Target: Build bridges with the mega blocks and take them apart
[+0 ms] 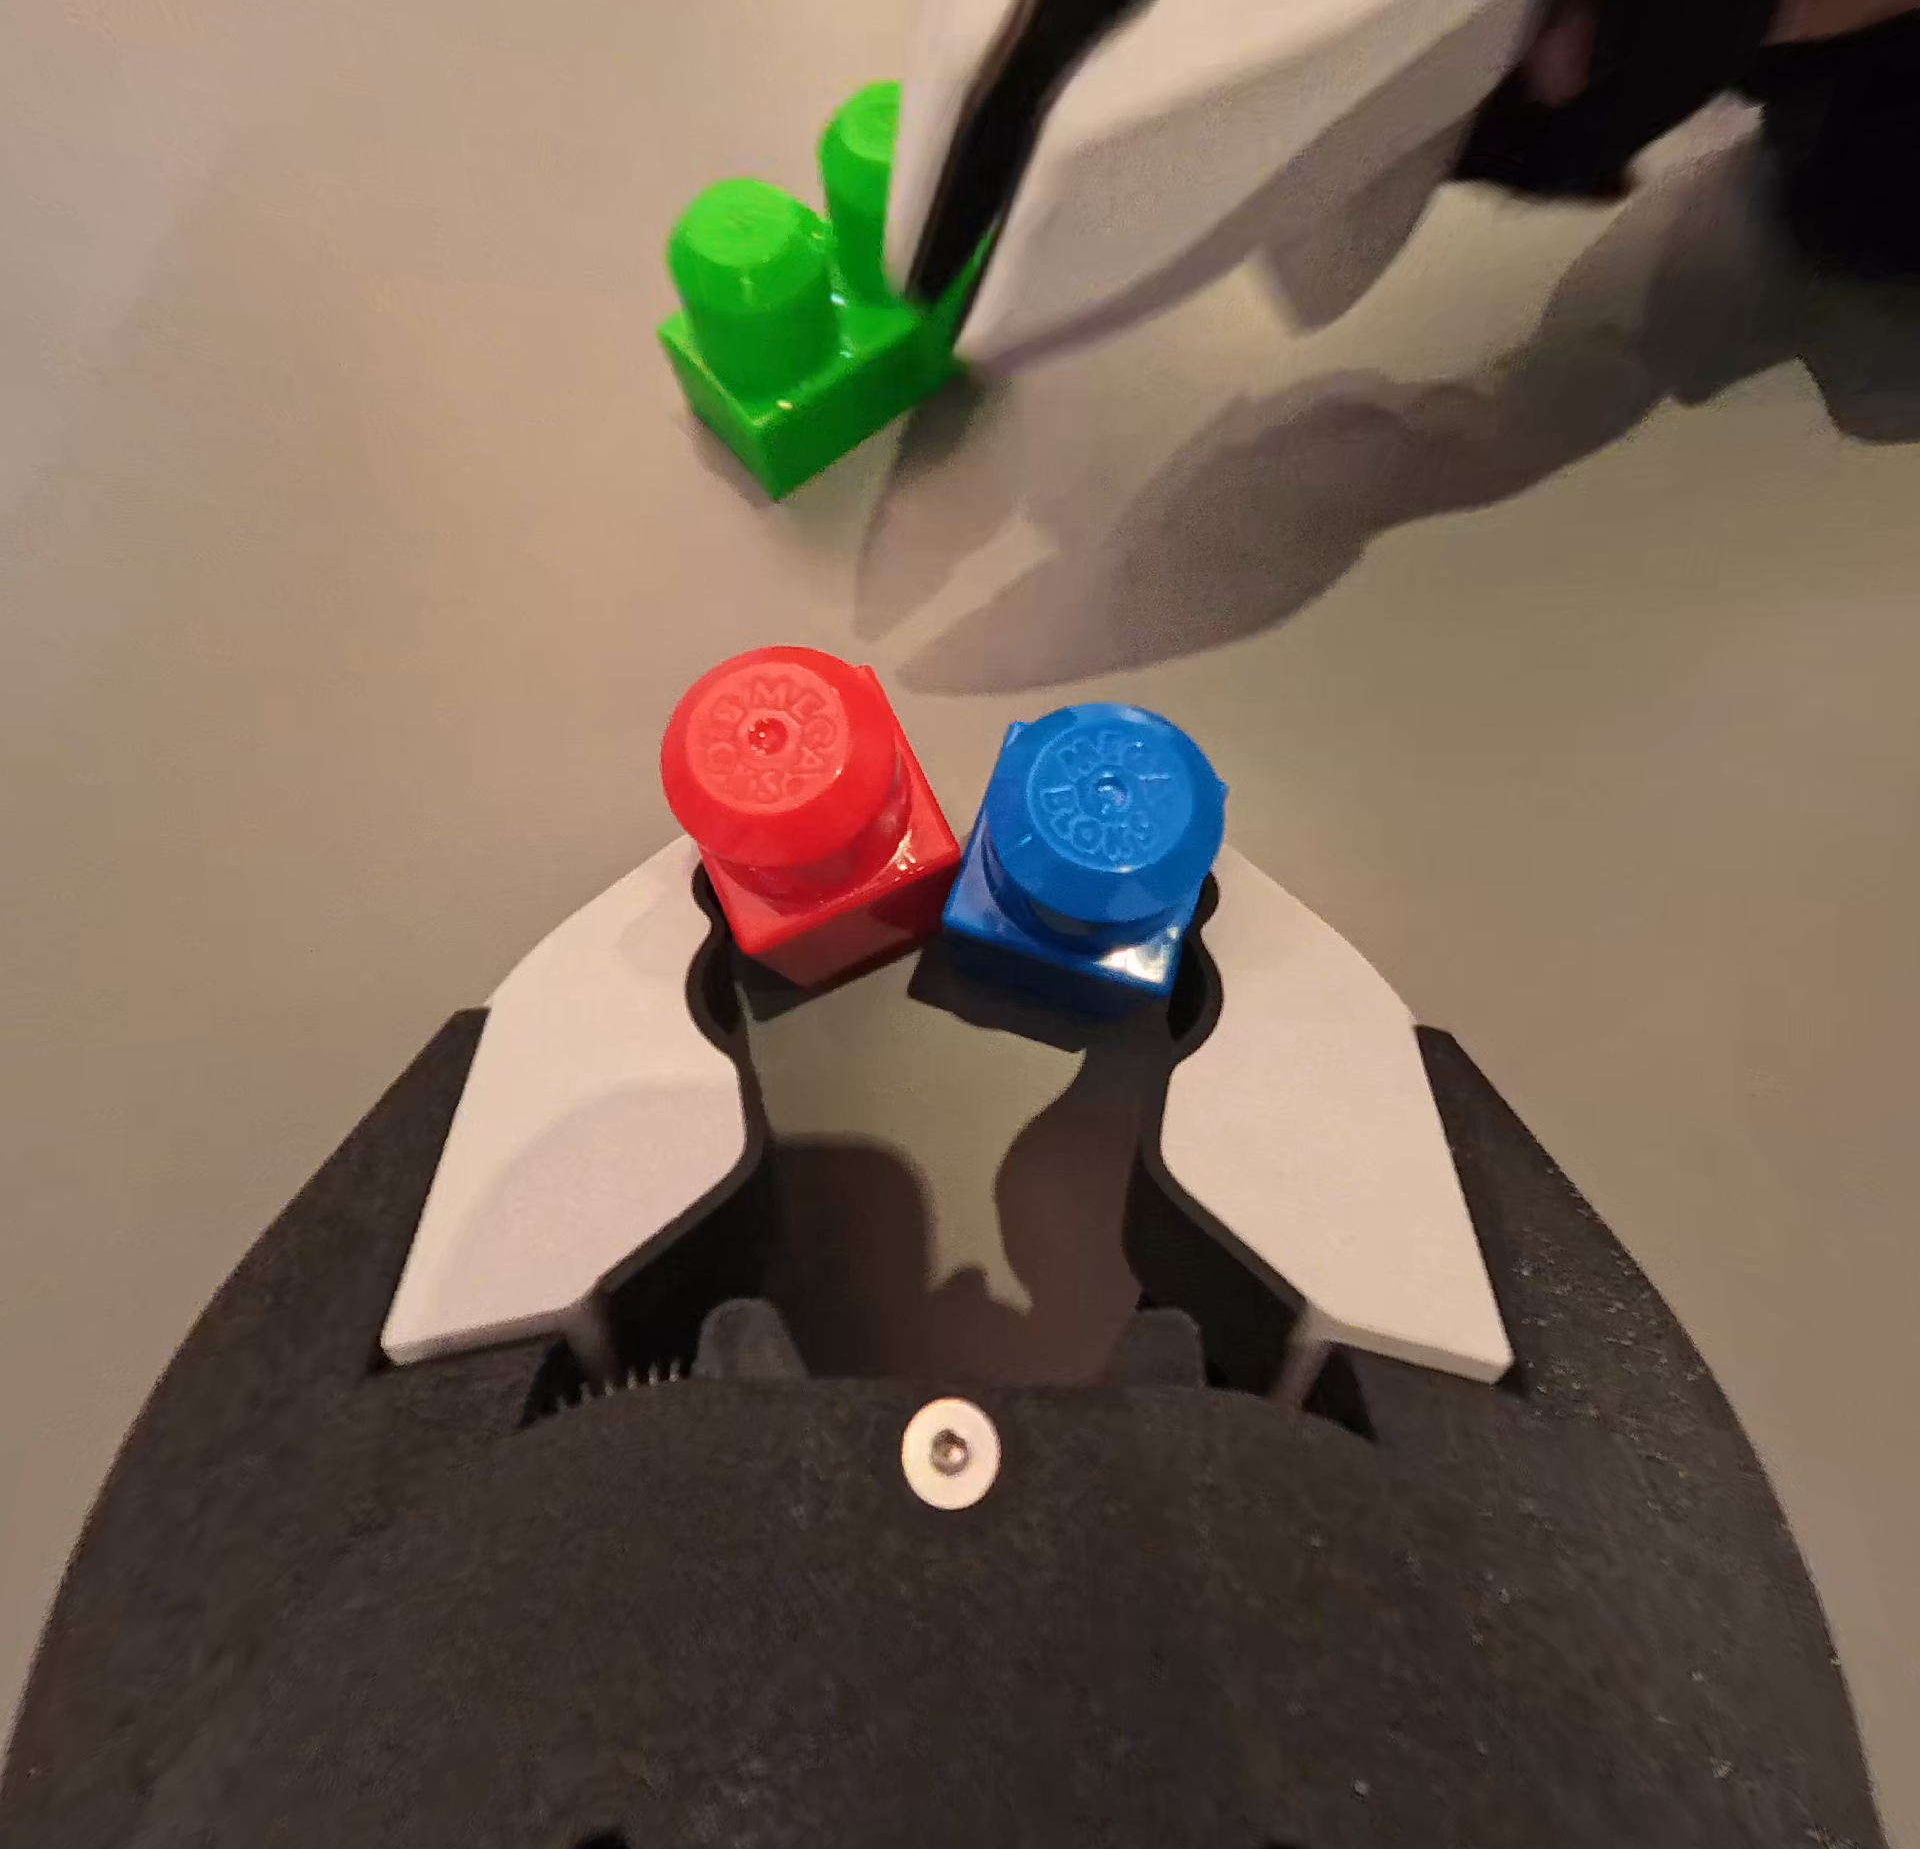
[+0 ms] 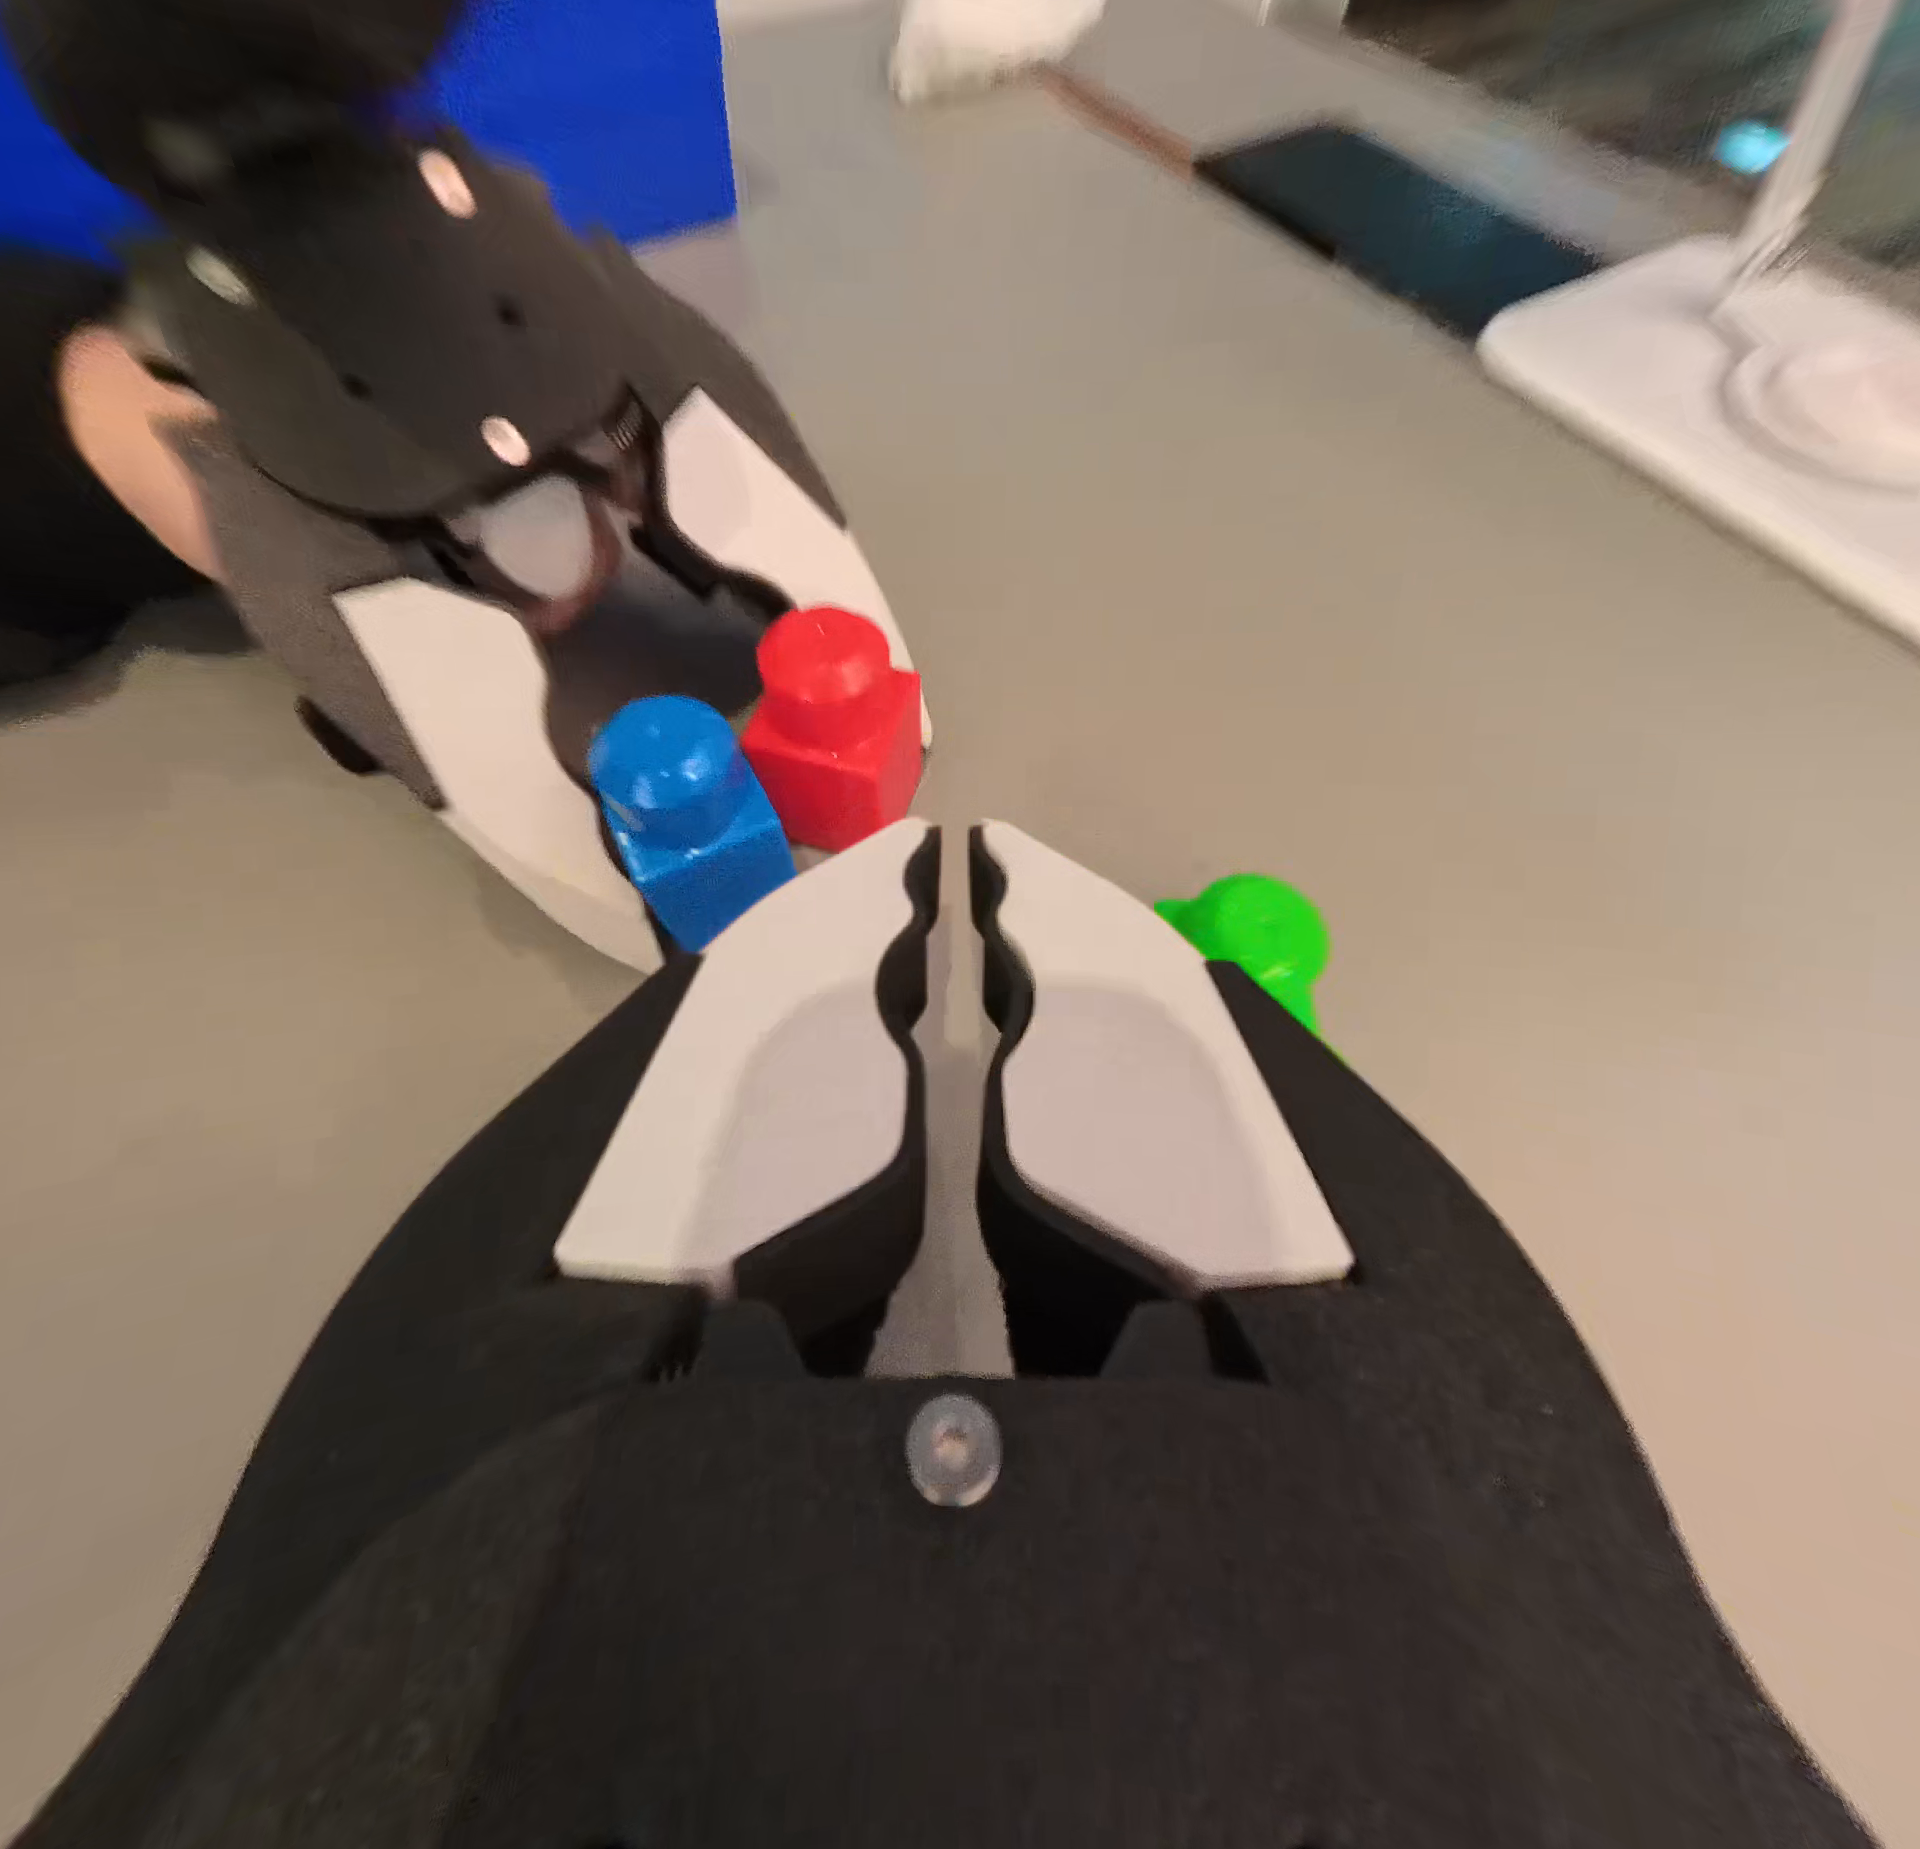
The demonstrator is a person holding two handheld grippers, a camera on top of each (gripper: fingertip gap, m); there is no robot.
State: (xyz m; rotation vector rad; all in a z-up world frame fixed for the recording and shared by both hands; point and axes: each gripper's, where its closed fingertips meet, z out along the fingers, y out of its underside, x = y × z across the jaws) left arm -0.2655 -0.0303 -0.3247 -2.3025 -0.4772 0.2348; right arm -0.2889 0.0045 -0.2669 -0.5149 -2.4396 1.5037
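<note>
My left gripper point(image 1: 954, 869): jaws spread, flanking one red single-stud block point(image 1: 810, 812) and one blue single-stud block point(image 1: 1086, 854), corners touching, upright on the grey table point(image 1: 312, 552). Beyond: one green two-stud block point(image 1: 790, 345), my right gripper point(image 1: 956, 303), blurred, against it.

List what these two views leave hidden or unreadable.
- Green block: right wrist view, mostly behind the right tool.
- Right tool: left wrist view, motion-blurred; contact with the green block unclear.
- Far table items: right wrist view, blurred.
</note>
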